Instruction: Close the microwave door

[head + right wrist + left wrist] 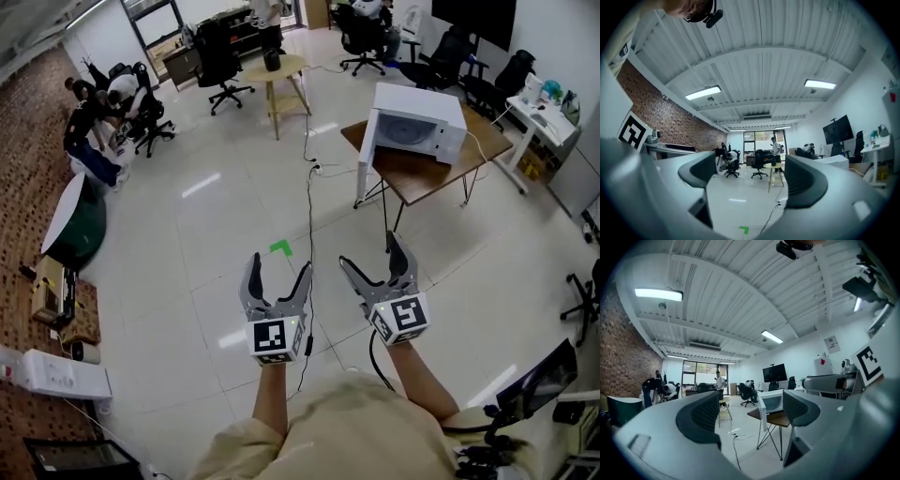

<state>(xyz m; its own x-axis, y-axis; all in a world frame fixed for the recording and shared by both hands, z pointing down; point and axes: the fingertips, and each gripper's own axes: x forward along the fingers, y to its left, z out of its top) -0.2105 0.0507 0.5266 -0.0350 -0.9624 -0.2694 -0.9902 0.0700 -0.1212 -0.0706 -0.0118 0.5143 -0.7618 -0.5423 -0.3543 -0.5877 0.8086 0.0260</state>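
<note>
Room inventory, taken standing by:

- Left gripper (278,274): held out over the tiled floor (187,234). Jaws apart, nothing between them. Marker cube facing up at its base.
- Right gripper (373,259): just beside the left one, at about the same height. Jaws apart and empty.
- Microwave (419,126): white, well ahead of both pairs of jaws and off to their right, not touched by either. In the left gripper view it shows in the gap between the left jaws, far off.
- Microwave door (363,161): open, swung out from the left edge of the microwave's front, on the side nearer the jaws.
- Surface (433,176): brown top on thin dark legs, carrying the microwave. It is well apart from both grippers.
- Green tape mark (280,247): on the floor just ahead of the left jaws. It also shows low in the gap of the right jaws in the right gripper view.
- Cable (309,202): dark, running along the floor from between the two grippers away toward the surface.
- Round table (274,68): pale wood with a dark item on top, far ahead of the left jaws and beyond the cable.
- Office chairs (218,58): black, at the far end of the room past the round table.
- People (98,117): a group far ahead and to the left of the left jaws, beside the brick wall.
</note>
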